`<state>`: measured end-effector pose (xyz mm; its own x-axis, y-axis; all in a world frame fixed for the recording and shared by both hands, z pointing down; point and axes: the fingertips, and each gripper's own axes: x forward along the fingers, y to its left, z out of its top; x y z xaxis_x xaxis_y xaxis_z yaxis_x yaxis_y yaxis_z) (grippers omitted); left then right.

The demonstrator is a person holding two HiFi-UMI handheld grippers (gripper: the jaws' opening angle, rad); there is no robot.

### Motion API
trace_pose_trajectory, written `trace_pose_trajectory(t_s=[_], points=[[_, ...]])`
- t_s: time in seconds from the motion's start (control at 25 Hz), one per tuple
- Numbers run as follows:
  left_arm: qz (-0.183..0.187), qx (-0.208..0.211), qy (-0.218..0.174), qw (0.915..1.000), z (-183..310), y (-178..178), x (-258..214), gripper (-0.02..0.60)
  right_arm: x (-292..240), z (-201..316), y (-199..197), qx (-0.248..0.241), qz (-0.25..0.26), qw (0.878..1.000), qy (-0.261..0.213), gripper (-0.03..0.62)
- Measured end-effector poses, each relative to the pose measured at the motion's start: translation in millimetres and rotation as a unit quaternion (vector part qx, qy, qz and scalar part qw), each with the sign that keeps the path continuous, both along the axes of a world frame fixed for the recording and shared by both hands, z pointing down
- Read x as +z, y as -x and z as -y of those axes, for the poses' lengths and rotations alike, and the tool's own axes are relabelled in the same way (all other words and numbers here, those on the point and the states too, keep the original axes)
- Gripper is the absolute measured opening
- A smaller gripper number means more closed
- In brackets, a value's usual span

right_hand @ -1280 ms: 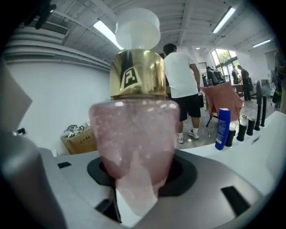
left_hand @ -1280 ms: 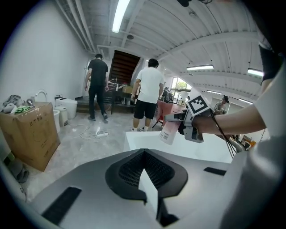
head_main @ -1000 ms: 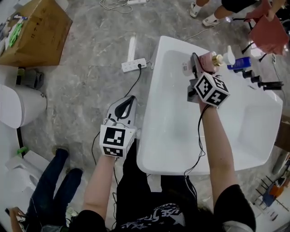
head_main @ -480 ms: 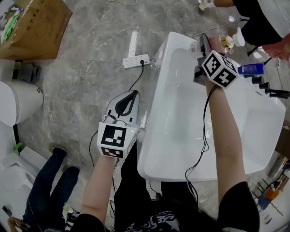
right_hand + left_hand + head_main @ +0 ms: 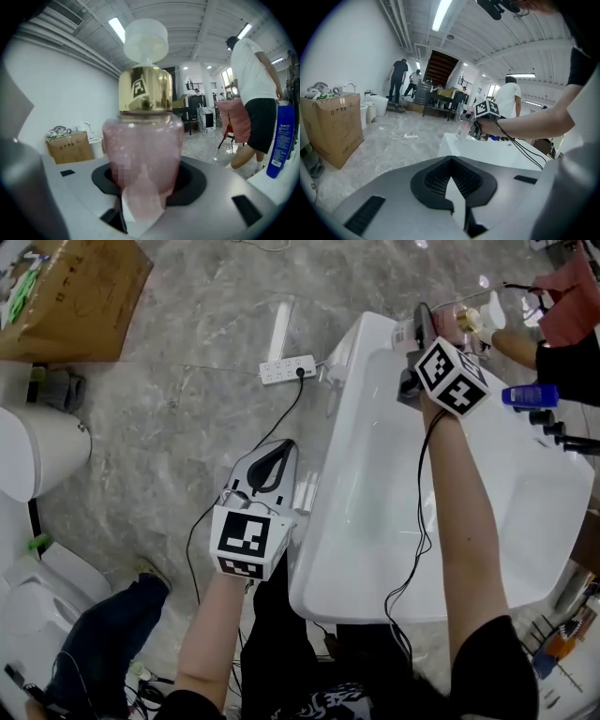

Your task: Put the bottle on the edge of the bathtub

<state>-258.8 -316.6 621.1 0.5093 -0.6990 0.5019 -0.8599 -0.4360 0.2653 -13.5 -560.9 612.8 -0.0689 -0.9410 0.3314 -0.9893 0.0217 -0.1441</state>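
The bottle (image 5: pixel 456 322) is pink glass with a gold collar and a white cap. My right gripper (image 5: pixel 439 326) is shut on its body and holds it over the far rim of the white bathtub (image 5: pixel 323 512). In the right gripper view the bottle (image 5: pixel 143 140) stands upright between the jaws and fills the middle. From the left gripper view I see that bottle (image 5: pixel 463 128) and the right gripper (image 5: pixel 478 129) above the tub's far end. My left gripper (image 5: pixel 270 457) hangs over the floor beside the tub's left side, shut and empty.
A blue bottle (image 5: pixel 528 395) and black tap fittings (image 5: pixel 555 428) sit on the tub's right ledge. A bystander's hand (image 5: pixel 514 347) with a pink cloth (image 5: pixel 570 304) is close behind the bottle. A power strip (image 5: pixel 288 367), cardboard box (image 5: pixel 70 292) and toilet (image 5: pixel 33 460) stand on the floor at left.
The right gripper has carried the bottle farther out, to the tub's far corner. The left gripper has drifted a little toward the tub. The bystander's legs at bottom left have shifted.
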Motion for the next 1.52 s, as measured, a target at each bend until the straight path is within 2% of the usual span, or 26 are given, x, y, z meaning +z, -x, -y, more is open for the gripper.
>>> trace_pose_trajectory(t_s=[0.32,0.52,0.72,0.8,0.96,1.2,1.36,1.52], points=[[-0.006,-0.001,0.009,0.9999,-2,-5,7,0.014,1,13,12,-0.004,-0.017,1.000,-0.006,0.219],[-0.008,0.002,0.013,0.9999,-5,-10,8,0.015,4,12,25,-0.014,-0.054,0.998,-0.011,0.222],[-0.007,0.004,0.016,0.9998,-7,-15,8,0.015,5,12,28,-0.025,-0.050,0.998,-0.014,0.222],[-0.006,0.004,0.016,0.9998,-8,-17,7,0.014,4,10,31,-0.037,-0.047,0.998,-0.013,0.258],[-0.003,0.001,0.015,0.9999,-11,-17,1,0.015,10,-9,34,-0.049,-0.046,0.998,-0.002,0.286],[-0.004,-0.003,0.010,0.9999,-20,-23,-22,0.014,10,-50,27,-0.055,-0.058,0.996,0.028,0.291],[-0.005,-0.006,0.001,1.0000,-33,-29,-43,0.014,-5,-83,20,-0.060,-0.046,0.996,0.042,0.291],[0.002,-0.006,-0.007,1.0000,-55,-40,-68,0.015,-24,-126,15,-0.085,-0.038,0.994,0.053,0.291]])
